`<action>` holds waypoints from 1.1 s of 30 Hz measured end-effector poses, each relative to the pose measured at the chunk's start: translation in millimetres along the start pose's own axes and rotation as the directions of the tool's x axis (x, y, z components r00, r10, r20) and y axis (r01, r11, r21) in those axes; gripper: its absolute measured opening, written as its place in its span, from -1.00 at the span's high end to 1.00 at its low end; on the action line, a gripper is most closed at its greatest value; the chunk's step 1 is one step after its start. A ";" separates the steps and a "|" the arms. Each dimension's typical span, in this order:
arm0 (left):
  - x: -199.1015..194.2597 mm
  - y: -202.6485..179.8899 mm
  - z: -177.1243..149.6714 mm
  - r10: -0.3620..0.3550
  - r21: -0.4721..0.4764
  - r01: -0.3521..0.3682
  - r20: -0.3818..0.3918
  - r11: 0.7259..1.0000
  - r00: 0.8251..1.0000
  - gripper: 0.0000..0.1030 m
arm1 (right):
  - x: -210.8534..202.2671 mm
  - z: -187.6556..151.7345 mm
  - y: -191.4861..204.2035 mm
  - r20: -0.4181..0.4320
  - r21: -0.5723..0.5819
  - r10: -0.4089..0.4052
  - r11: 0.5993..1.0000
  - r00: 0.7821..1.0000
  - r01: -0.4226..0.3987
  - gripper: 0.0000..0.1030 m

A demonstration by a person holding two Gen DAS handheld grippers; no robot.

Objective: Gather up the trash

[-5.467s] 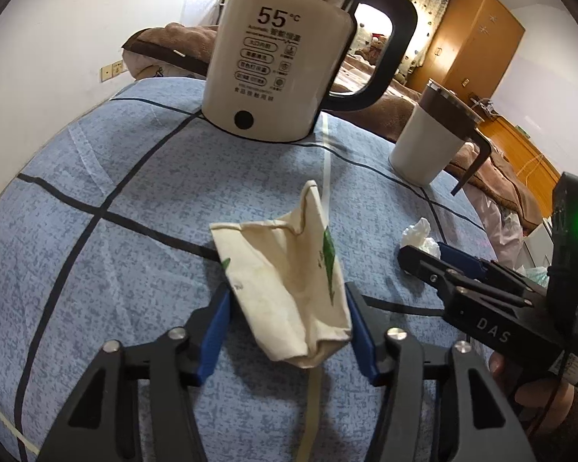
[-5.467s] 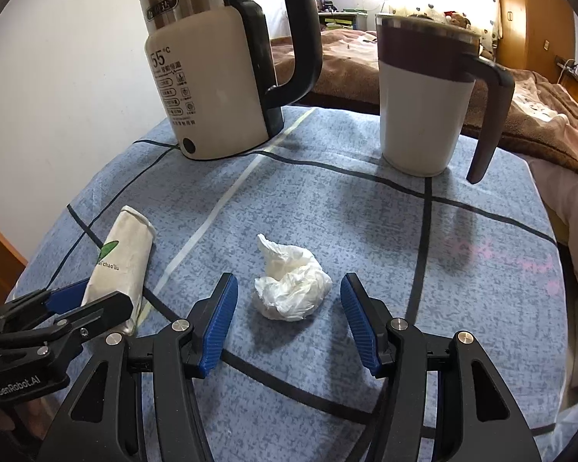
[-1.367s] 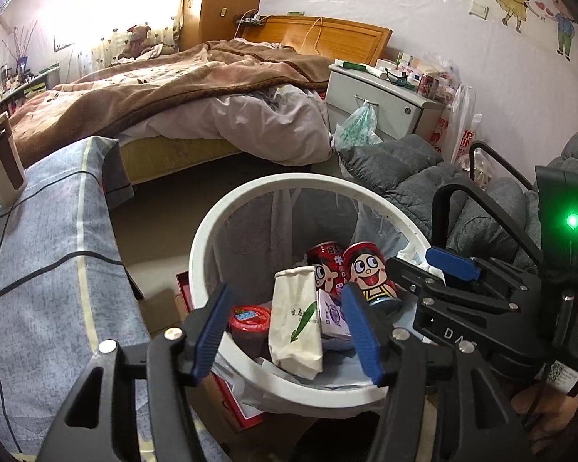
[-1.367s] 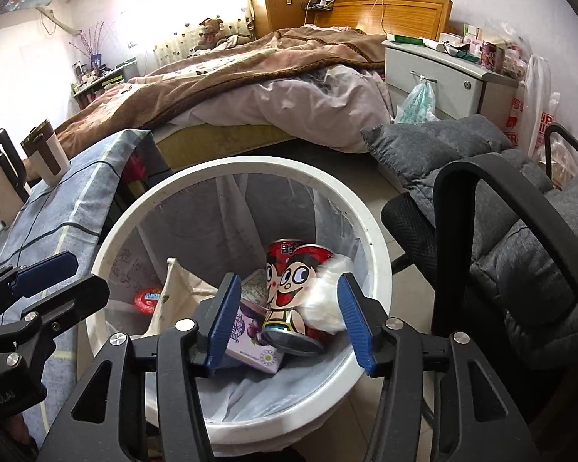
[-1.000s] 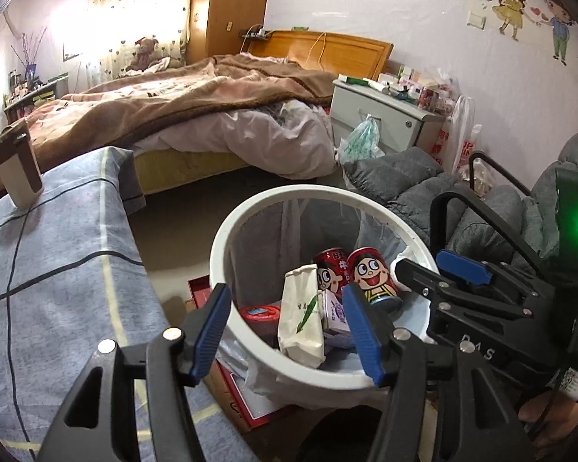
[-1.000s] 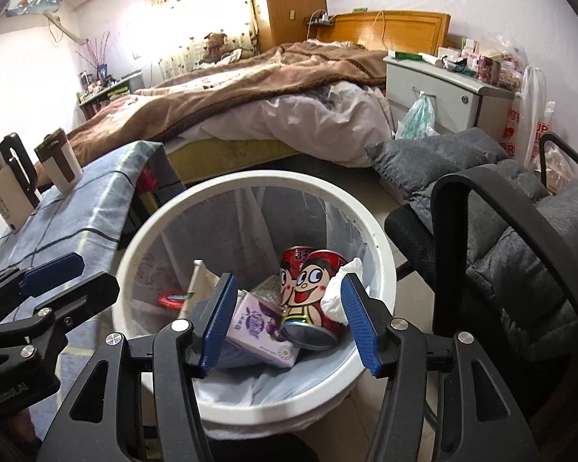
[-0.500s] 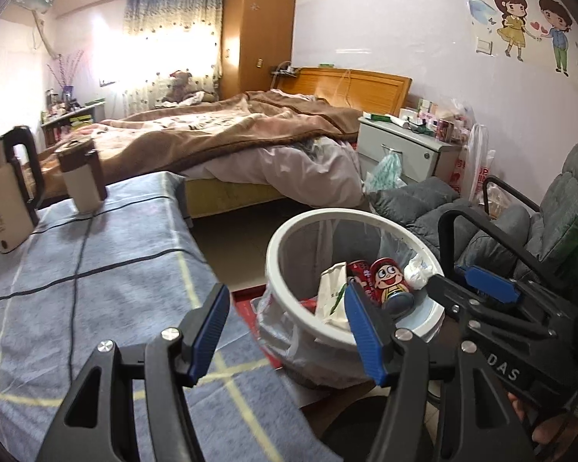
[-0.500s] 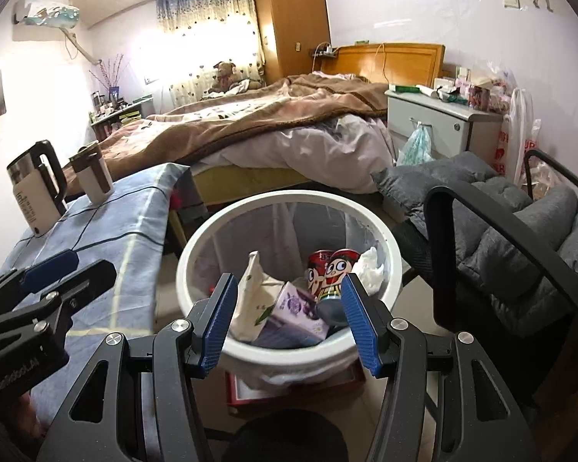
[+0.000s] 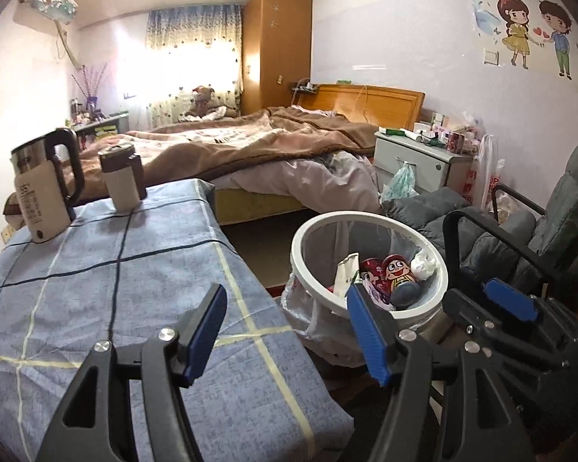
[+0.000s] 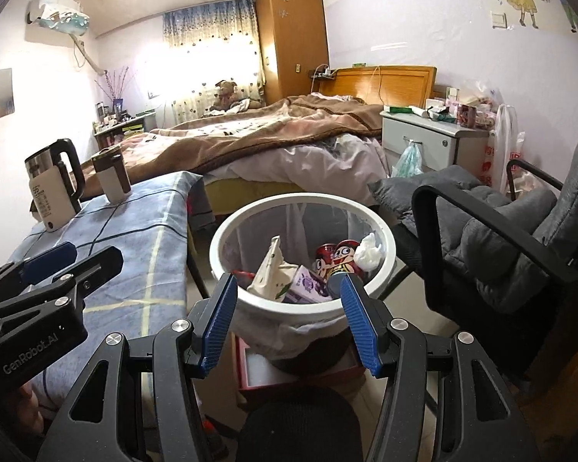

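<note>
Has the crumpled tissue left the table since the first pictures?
Yes. The crumpled tissue lay on the blue checked table in front of the mug; now it rests inside the white bin, against the cartoon can.

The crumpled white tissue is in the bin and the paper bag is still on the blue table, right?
Not quite. The crumpled tissue is in the bin, but so is the paper bag, beside the cartoon cans. The right wrist view shows it.

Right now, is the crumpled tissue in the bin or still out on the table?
In. The crumpled tissue rests inside the white bin, against its far rim beside the cartoon can.
</note>
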State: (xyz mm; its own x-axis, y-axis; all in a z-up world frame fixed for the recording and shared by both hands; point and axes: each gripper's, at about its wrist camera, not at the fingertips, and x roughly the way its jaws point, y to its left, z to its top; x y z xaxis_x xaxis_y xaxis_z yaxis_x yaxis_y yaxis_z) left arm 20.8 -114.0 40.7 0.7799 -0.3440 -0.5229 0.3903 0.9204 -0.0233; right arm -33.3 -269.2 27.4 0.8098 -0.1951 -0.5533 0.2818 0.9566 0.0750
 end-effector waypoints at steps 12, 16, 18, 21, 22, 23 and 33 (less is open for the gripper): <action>-10.0 -0.7 -5.8 0.026 0.012 -0.026 0.011 1.000 1.000 -0.33 | -7.3 -3.6 7.4 0.016 -0.002 0.008 1.000 1.000 -0.008 -0.10; -10.8 -1.0 -8.5 0.030 0.017 -0.030 0.008 0.999 1.000 -0.33 | -8.5 -3.6 7.5 0.023 -0.003 0.001 1.000 1.000 -0.001 -0.10; -11.1 -0.8 -8.8 0.032 0.016 -0.033 0.009 0.999 0.999 -0.33 | -8.8 -3.3 7.4 0.024 -0.001 0.001 1.000 1.000 -0.001 -0.10; -11.4 -0.6 -9.2 0.035 0.014 -0.035 0.009 0.999 0.999 -0.33 | -9.5 -3.2 6.5 0.027 0.001 0.004 1.000 1.000 -0.004 -0.10; -11.6 -0.2 -9.3 0.035 0.013 -0.035 0.009 0.999 0.999 -0.33 | -9.7 -3.2 6.2 0.027 0.001 0.005 1.000 1.000 -0.005 -0.10; -12.0 -0.1 -9.5 0.034 0.014 -0.035 0.008 0.999 0.999 -0.33 | -10.1 -3.4 6.1 0.027 0.000 0.004 1.000 1.000 -0.004 -0.10; -12.7 -0.3 -9.9 0.039 0.017 -0.039 0.011 0.999 0.999 -0.33 | -13.3 -1.5 6.0 0.029 -0.003 0.010 1.000 1.000 -0.010 -0.10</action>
State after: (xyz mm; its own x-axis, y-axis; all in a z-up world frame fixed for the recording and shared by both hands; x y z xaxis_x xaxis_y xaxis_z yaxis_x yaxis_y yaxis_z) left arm 5.9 -108.1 38.9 0.8000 -0.3099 -0.5138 0.3676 0.9299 0.0115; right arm -43.2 -260.5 33.9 0.8273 -0.1923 -0.5279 0.2727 0.9589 0.0782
